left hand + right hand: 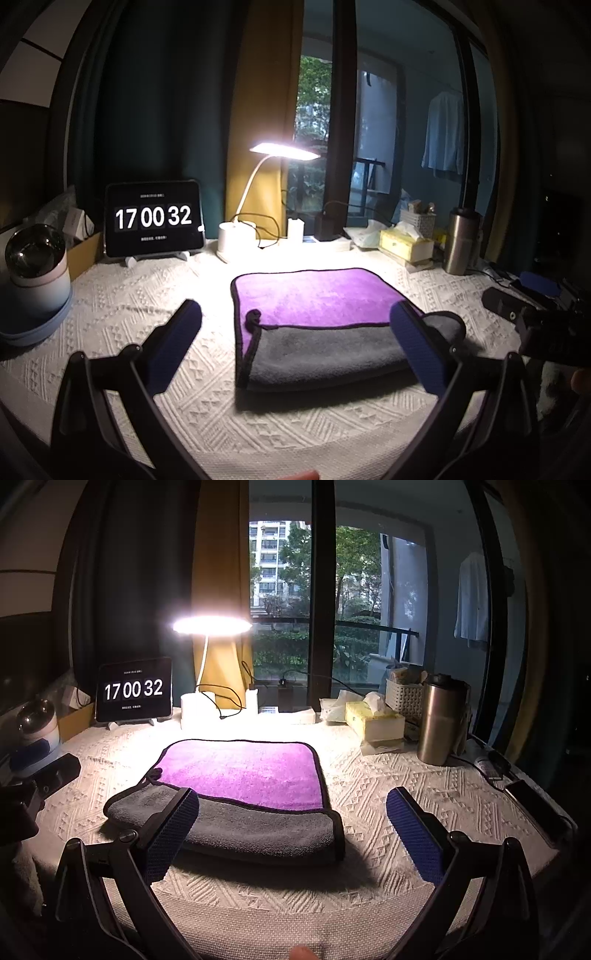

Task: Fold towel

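Note:
A purple towel [314, 295] with a grey underside and black edging lies on the white textured tablecloth [147, 310]. Its near part is folded over, so a grey band [325, 354] faces me. It also shows in the right wrist view [243, 771], with the grey fold [258, 830] nearest. My left gripper [295, 332] is open and empty, hovering over the towel's near left part. My right gripper [291, 819] is open and empty, over the towel's near right corner. The right gripper's body [535, 317] shows at the right edge of the left wrist view.
Along the back stand a tablet clock [153, 218], a lit desk lamp [284, 151], a tissue box [404, 240], a white basket [404, 698] and a steel tumbler [441, 720]. A round humidifier [35, 266] is at the left. A phone [532, 805] lies at the right edge.

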`<move>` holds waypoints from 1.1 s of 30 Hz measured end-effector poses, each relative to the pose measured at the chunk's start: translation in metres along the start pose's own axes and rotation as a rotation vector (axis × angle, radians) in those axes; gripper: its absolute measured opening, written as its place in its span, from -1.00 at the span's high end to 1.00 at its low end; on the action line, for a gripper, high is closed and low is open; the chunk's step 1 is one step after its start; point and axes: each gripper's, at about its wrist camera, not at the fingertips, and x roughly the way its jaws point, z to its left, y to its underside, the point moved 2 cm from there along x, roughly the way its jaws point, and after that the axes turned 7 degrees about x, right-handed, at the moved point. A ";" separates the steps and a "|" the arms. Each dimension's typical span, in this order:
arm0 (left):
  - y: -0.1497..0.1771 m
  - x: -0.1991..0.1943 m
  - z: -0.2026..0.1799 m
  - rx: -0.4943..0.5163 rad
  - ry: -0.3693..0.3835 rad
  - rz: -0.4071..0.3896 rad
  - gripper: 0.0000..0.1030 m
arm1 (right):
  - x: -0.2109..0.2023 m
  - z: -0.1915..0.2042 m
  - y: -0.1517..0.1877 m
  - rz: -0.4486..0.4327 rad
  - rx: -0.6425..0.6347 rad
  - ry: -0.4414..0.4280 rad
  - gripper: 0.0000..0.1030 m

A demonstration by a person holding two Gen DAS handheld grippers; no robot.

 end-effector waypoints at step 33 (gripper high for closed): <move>-0.001 0.005 -0.002 0.012 0.015 0.012 -0.99 | 0.001 0.001 -0.001 0.003 -0.001 -0.001 -1.00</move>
